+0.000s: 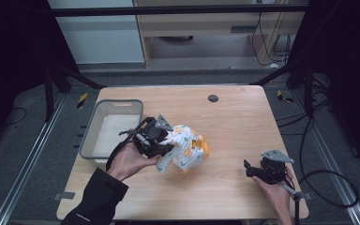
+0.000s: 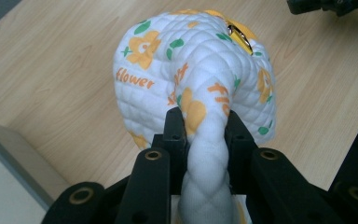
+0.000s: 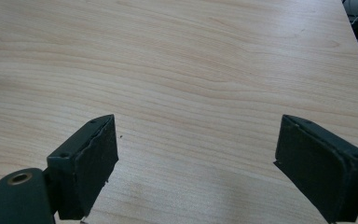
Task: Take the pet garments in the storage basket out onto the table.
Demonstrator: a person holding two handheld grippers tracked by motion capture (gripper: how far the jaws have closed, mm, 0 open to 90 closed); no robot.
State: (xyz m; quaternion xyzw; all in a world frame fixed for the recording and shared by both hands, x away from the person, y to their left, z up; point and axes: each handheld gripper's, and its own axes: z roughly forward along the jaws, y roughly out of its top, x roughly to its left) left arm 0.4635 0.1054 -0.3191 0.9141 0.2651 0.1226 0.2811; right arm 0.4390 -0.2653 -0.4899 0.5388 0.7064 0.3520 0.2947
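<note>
The left claw [image 2: 205, 133] is clamped on a quilted bag's [image 2: 191, 70] handle, bag on the counter [image 1: 234, 122] just ahead, likely bound for the bin [image 1: 91, 133] beside it; the right claw [image 3: 196, 163] rests apart, idle.

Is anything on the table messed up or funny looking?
Nothing is broken or spilled. The flowery quilted bag looks scrunched because the left gripper is pinching its padded strap. The grey bin sits straight at the table's left edge, and the right gripper is open, holding nothing.
</note>
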